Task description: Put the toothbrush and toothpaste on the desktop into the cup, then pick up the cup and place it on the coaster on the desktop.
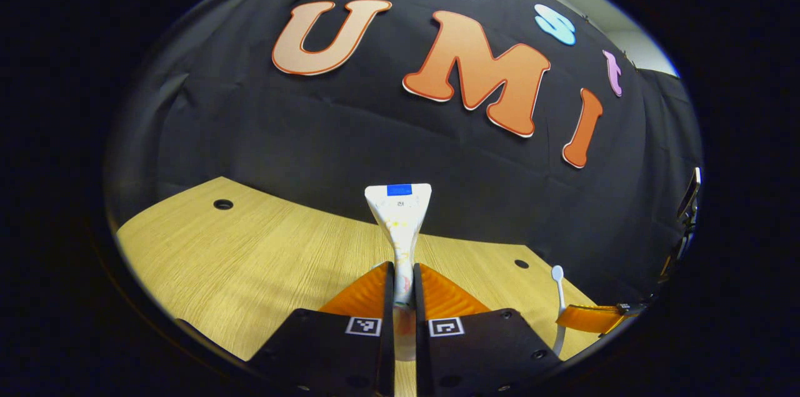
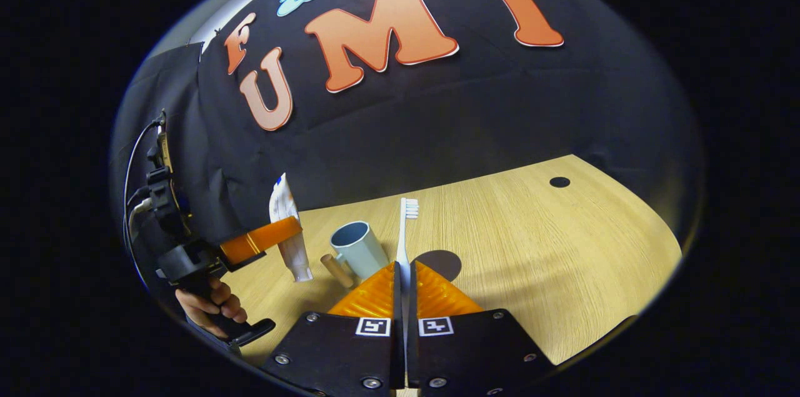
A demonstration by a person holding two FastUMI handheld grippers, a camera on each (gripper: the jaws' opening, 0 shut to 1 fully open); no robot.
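A white toothpaste tube (image 1: 400,209) stands upright above the table with its flat crimped end up, and my left gripper (image 1: 404,278) is shut on its lower part. My right gripper (image 2: 404,272) is shut on the handle of a white toothbrush (image 2: 407,216), bristles up and away. In the right gripper view a pale blue cup (image 2: 357,247) with a wooden handle (image 2: 336,270) stands on the table, left of the brush. A dark round coaster (image 2: 440,262) lies just right of it. The left gripper (image 2: 275,234) holds the tube (image 2: 286,216) left of the cup.
The wooden table (image 2: 531,259) has round cable holes (image 2: 559,182) (image 1: 222,204). A hand (image 2: 209,306) grips the left gripper's handle at the lower left of the right gripper view. The right gripper (image 1: 581,319) with the toothbrush (image 1: 558,287) appears at the right edge of the left gripper view.
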